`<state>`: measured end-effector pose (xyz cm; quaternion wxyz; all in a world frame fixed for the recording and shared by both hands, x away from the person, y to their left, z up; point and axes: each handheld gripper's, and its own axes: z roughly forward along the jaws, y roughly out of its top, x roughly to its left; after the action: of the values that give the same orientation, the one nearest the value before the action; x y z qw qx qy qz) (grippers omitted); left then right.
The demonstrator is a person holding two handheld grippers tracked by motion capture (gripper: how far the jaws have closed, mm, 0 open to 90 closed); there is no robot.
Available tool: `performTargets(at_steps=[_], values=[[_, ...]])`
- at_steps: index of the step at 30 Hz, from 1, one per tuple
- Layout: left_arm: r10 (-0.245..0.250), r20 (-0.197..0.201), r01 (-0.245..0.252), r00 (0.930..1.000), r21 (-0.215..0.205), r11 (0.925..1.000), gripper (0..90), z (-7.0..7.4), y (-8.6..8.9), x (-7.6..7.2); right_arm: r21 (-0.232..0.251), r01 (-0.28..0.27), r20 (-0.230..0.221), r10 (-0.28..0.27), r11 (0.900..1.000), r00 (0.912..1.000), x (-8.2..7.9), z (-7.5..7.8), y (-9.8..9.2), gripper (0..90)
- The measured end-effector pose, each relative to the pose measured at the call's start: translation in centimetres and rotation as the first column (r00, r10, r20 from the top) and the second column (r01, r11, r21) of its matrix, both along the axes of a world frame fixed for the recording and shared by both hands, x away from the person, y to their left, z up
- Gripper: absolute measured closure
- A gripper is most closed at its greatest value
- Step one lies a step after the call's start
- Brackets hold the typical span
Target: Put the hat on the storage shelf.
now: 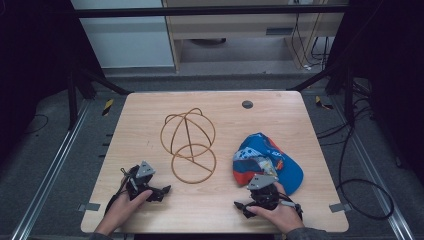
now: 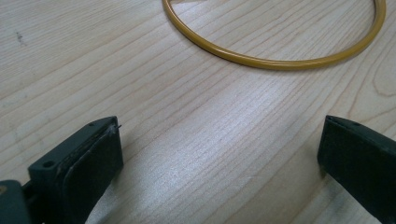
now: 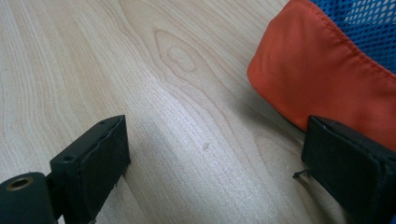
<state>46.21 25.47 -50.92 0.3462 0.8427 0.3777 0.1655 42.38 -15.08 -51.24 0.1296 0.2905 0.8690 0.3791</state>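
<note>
Item: wire cap frame (image 1: 188, 145), yellow-brown, a domed cage of hoops joined to a flat ring; lies near the middle of the desk (image 1: 145, 117), dome toward the far edge, ring toward the person. In the left gripper view an arc of the ring (image 2: 275, 60) lies flat on the wood ahead of the jaws, apart from them.

Item: cap (image 1: 267, 162), blue mesh with orange and white panels; lies crumpled on the right half of the desk, just right of the frame and apart from it. In the right gripper view its orange fabric edge (image 3: 322, 70) and blue mesh sit at upper right, just beyond the right-hand jaw; contact cannot be told.

Item: left tongs (image 1: 162, 191), held in the left hand (image 1: 127, 205) at the near left of the desk, pointing right, near the ring. Jaws stand wide apart, nothing between them but bare wood.

Item: right tongs (image 1: 241, 206), held in the right hand (image 1: 277, 216) at the near right, just below the cap. Jaws stand wide apart, bare wood between.

Item: desk, light wood grain, with a small dark round disc (image 1: 247, 104) near the far edge.
</note>
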Motion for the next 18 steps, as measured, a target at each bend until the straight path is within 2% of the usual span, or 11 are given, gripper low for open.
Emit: performTargets(at_steps=[13, 18], values=[[0.012, -0.001, -0.012, 0.9999, -0.003, 0.9999, 0.0, -0.01, -0.02, -0.33, 0.0, 0.019, 0.0, -0.019, 1.0, 0.9998, -0.01, -0.01, -0.07, 7.6], [0.007, 0.0, -0.007, 1.0, -0.001, 1.0, 0.0, -0.01, 0.05, -0.4, 0.003, 0.021, 0.009, -0.022, 1.0, 0.9997, -0.09, 0.42, -0.24, 13.4]])
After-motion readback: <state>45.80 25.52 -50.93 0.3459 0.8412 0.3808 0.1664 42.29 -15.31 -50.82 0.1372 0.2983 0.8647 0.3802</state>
